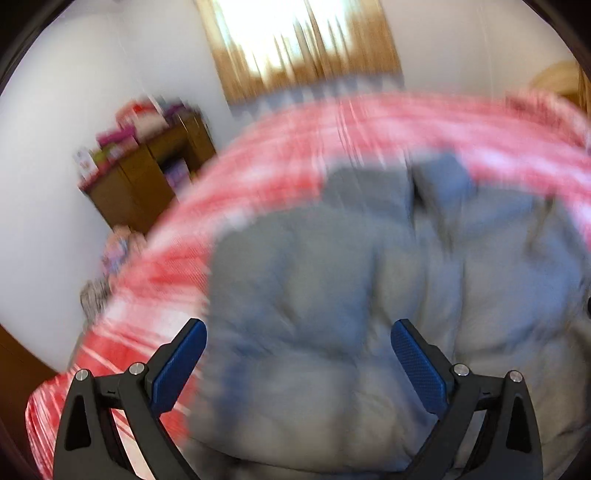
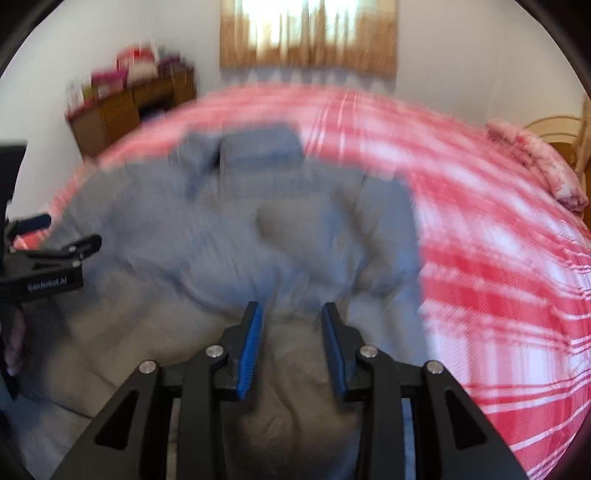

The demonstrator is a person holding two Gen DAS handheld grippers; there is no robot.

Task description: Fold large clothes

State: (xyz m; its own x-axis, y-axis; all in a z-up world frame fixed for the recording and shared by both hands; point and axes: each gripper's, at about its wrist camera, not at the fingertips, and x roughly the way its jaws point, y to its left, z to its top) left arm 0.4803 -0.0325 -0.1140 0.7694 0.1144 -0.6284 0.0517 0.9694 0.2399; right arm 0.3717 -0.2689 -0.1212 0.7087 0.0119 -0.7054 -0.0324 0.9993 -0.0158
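Note:
A large grey garment [image 1: 314, 277] [image 2: 221, 240] lies rumpled on a bed with a red and white plaid cover [image 1: 295, 129] [image 2: 498, 258]. Both views are smeared by motion. My left gripper [image 1: 299, 326] hovers over the garment, its blue pads wide apart and nothing between them. It also shows at the left edge of the right wrist view as the left gripper [image 2: 62, 232], held by a hand [image 2: 14, 339]. My right gripper [image 2: 291, 308] hangs above the garment's near part. Its jaws stand a narrow gap apart, and the cloth below does not touch the pads.
A wooden cabinet [image 1: 147, 177] [image 2: 122, 110] with colourful boxes on top stands against the far left wall. A curtained window [image 1: 303, 44] [image 2: 310, 33] is behind the bed. A pink pillow [image 2: 535, 162] and a pale chair [image 2: 554, 129] are at the far right.

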